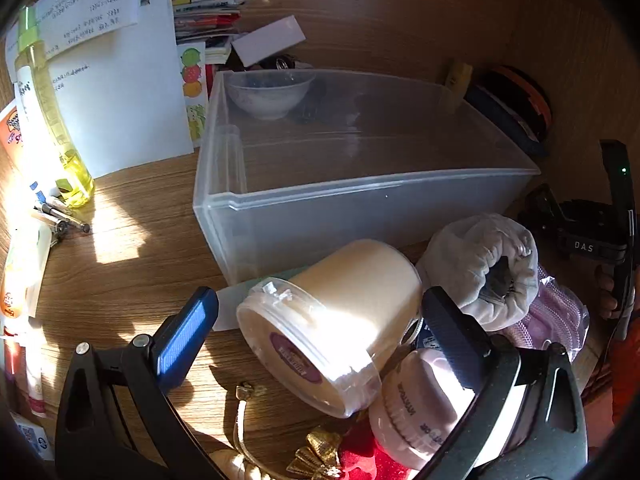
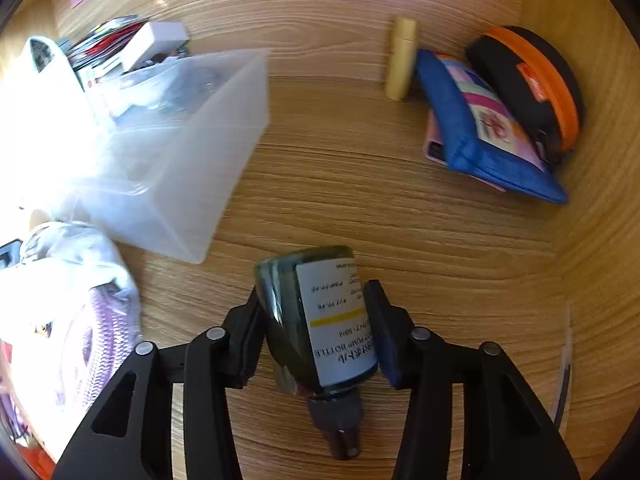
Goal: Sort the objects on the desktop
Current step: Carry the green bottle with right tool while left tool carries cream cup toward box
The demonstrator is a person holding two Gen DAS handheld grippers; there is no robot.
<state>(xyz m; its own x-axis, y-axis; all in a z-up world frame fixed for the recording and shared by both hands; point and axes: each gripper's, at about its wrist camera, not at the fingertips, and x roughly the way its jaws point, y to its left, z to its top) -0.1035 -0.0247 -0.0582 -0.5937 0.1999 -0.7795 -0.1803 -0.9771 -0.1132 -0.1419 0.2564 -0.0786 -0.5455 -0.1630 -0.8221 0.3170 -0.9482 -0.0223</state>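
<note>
Clamping the dark pump bottle (image 2: pixel 316 320) near the clear bin (image 2: pixel 180 152), the right gripper (image 2: pixel 316 328) should carry it level over the rim; the left gripper (image 1: pixel 320 328), jaws apart, straddles the cream tub (image 1: pixel 332 320) unclosed.

The left gripper (image 1: pixel 320 320) points steeply downward, its jaws spread wide and pressing on nothing. The right gripper (image 2: pixel 316 324), seen at three o'clock from the left, tilts downward too, its pads clamped together partway.
</note>
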